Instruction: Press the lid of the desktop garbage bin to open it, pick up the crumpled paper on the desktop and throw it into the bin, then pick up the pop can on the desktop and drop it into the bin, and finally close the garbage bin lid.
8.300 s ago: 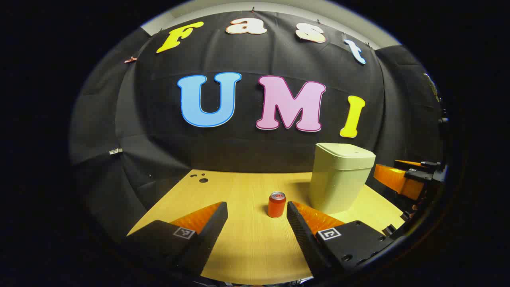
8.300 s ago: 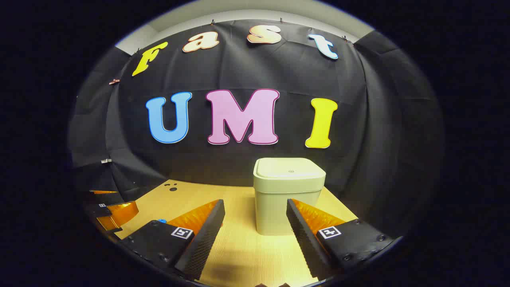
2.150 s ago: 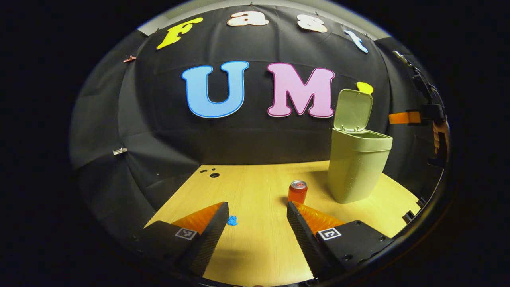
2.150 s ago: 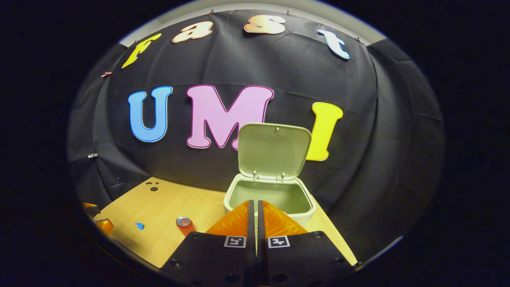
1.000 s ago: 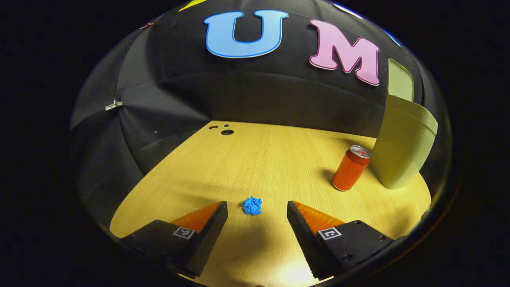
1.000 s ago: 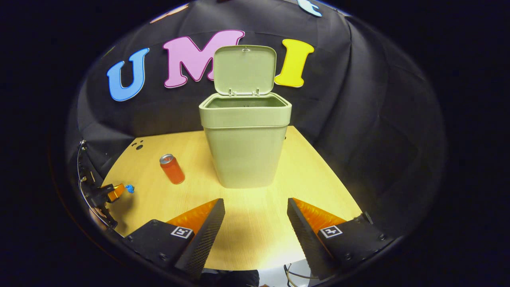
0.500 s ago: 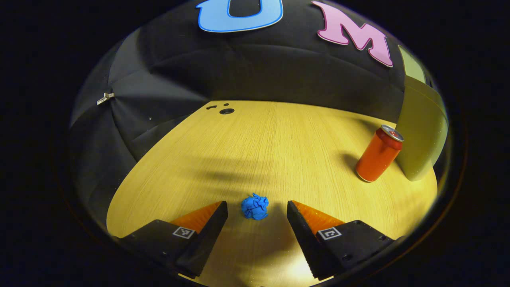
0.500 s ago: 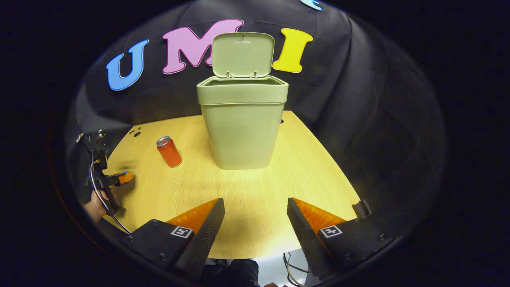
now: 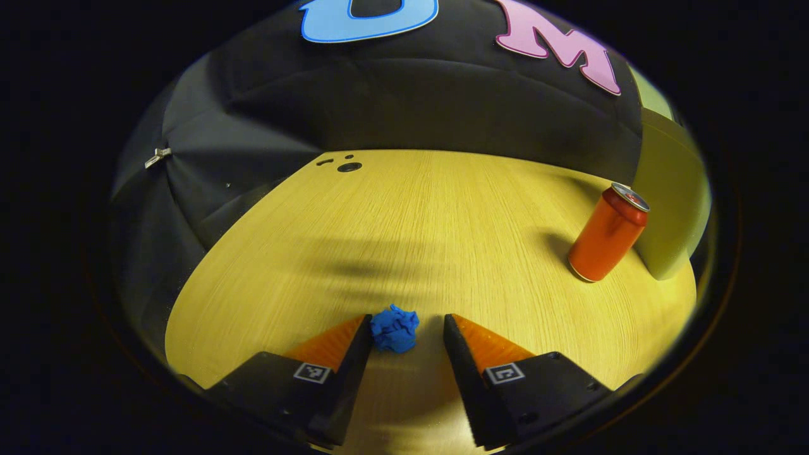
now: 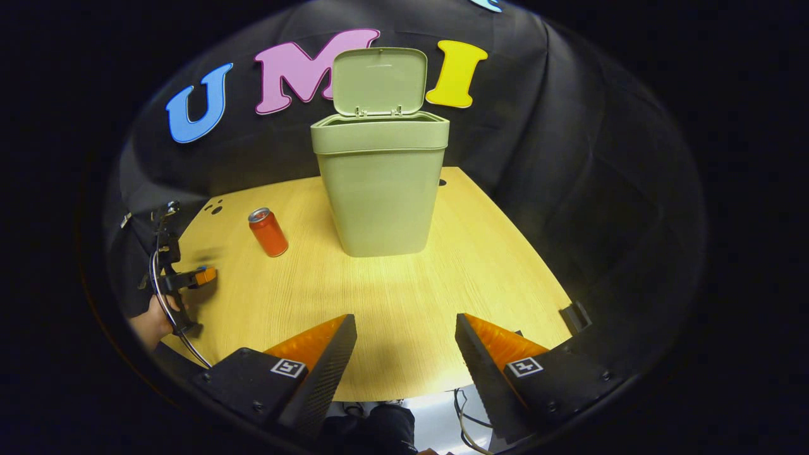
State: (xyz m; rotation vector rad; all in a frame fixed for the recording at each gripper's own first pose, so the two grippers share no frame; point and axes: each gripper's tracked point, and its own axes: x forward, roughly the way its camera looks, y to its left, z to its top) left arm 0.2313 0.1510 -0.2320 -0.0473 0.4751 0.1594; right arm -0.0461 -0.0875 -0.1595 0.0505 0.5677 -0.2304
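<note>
A small blue crumpled paper (image 9: pixel 395 328) lies on the wooden desktop (image 9: pixel 411 221) between the tips of my left gripper (image 9: pixel 404 323). The jaws are open and narrowed around it, with the left finger touching it and a gap at the right finger. An orange-red pop can (image 9: pixel 608 234) stands upright next to the pale green bin (image 9: pixel 673 189) at the far right. In the right gripper view the bin (image 10: pixel 379 183) stands with its lid (image 10: pixel 379 79) raised, the can (image 10: pixel 268 232) to its left. My right gripper (image 10: pixel 404 328) hangs open over the desk's front edge, holding nothing.
The left gripper (image 10: pixel 202 276) and the hand (image 10: pixel 152 325) holding it sit low at the desk's left side. Small round holes (image 9: pixel 347 167) mark the far left corner of the desktop. Cables (image 10: pixel 461 417) hang below the front edge. The black cloth wall closes the back.
My left gripper came down around the paper and its fingers drew closer together. The right gripper pulled back slightly from the bin and stayed open.
</note>
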